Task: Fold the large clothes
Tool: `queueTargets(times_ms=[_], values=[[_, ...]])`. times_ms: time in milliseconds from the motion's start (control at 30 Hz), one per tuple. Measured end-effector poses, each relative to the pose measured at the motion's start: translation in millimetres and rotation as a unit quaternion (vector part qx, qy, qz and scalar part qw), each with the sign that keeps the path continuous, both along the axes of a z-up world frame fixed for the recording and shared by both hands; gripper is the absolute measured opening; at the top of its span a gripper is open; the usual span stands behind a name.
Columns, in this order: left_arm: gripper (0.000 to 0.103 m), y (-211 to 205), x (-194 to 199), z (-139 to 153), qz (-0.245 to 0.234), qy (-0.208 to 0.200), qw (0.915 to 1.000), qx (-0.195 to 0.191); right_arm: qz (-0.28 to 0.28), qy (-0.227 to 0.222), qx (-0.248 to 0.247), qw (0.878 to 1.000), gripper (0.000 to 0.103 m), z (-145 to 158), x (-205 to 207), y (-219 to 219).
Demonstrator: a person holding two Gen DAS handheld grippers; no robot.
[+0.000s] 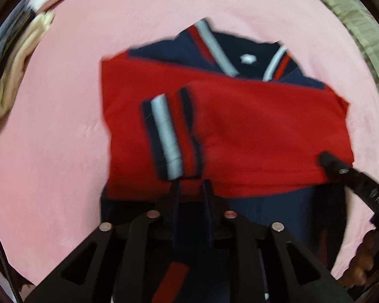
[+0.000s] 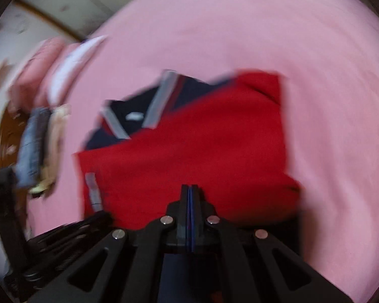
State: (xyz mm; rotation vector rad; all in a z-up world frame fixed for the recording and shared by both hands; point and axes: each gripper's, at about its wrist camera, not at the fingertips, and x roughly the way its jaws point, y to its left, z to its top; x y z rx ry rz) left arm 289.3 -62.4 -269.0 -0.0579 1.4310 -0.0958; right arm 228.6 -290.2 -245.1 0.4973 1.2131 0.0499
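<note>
A red and navy jacket [image 1: 240,131] with white-striped collar and cuffs lies on the pink bed sheet [image 1: 63,126], sleeves folded across the chest. It also shows in the right wrist view [image 2: 202,156], blurred. My left gripper [image 1: 190,185] hovers over the navy lower part, just below the striped cuff [image 1: 169,136], jaws slightly apart and empty. My right gripper [image 2: 189,189] has its jaws pressed together over the jacket's lower edge; I cannot tell whether cloth is pinched. Its tip shows at the jacket's right side in the left wrist view [image 1: 328,161].
A stack of folded clothes [image 1: 15,70] sits at the left edge of the bed, also in the right wrist view [image 2: 38,146]. A pale checked blanket [image 1: 353,25] lies at the upper right. A wall and a wooden piece show beyond the bed.
</note>
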Motion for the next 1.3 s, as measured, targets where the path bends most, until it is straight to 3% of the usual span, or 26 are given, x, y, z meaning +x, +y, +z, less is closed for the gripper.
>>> queueTargets(times_ms=[133, 233, 367, 433, 500, 600, 667, 733, 800, 1000, 1300], values=[[0.015, 23.5, -4.6, -0.6, 0.013, 0.003, 0.9989, -0.045, -0.105, -0.028, -0.023, 0.994, 0.000, 7.8, -29.7, -34.1], [0.015, 26.6, -9.9, -1.5, -0.011, 0.002, 0.9994, -0.032, -0.163, -0.033, -0.040, 0.985, 0.000, 15.6, -47.2, -48.9], [0.025, 28.1, -29.5, -0.2, -0.023, 0.004, 0.9997, 0.008, -0.215, -0.007, -0.064, 0.975, 0.004, 18.8, -72.6, -67.7], [0.037, 31.5, -43.9, 4.9, -0.021, 0.004, 0.9997, 0.010, -0.224, -0.001, -0.067, 0.972, 0.004, 22.8, -82.5, -67.9], [0.064, 36.4, -58.2, 10.0, -0.010, 0.002, 0.9999, 0.007, -0.226, 0.009, -0.070, 0.972, 0.005, 22.8, -97.2, -63.0], [0.071, 40.1, -85.5, 14.8, 0.010, 0.007, 0.9999, 0.011, -0.203, 0.043, -0.067, 0.976, 0.014, 17.6, -116.5, -44.4], [0.071, 40.6, -104.2, 15.9, 0.014, 0.020, 0.9996, 0.011, -0.174, 0.054, -0.068, 0.981, 0.027, 16.0, -125.0, -30.3], [0.071, 38.0, -126.5, 15.5, 0.020, 0.024, 0.9994, 0.017, -0.141, 0.056, -0.070, 0.986, 0.050, 15.5, -131.6, -16.1], [0.071, 34.8, -146.5, 18.5, 0.024, 0.022, 0.9992, 0.024, -0.111, 0.054, -0.081, 0.989, 0.057, 19.7, -138.5, -1.1], [0.071, 29.8, -201.9, 44.2, 0.022, 0.013, 0.9988, 0.041, -0.008, 0.037, -0.095, 0.995, 0.060, 42.7, -168.5, 32.4], [0.077, 14.4, -277.1, 94.0, 0.024, -0.043, 0.9983, 0.031, 0.041, -0.032, -0.104, 0.993, 0.069, 84.5, -209.1, 44.0]])
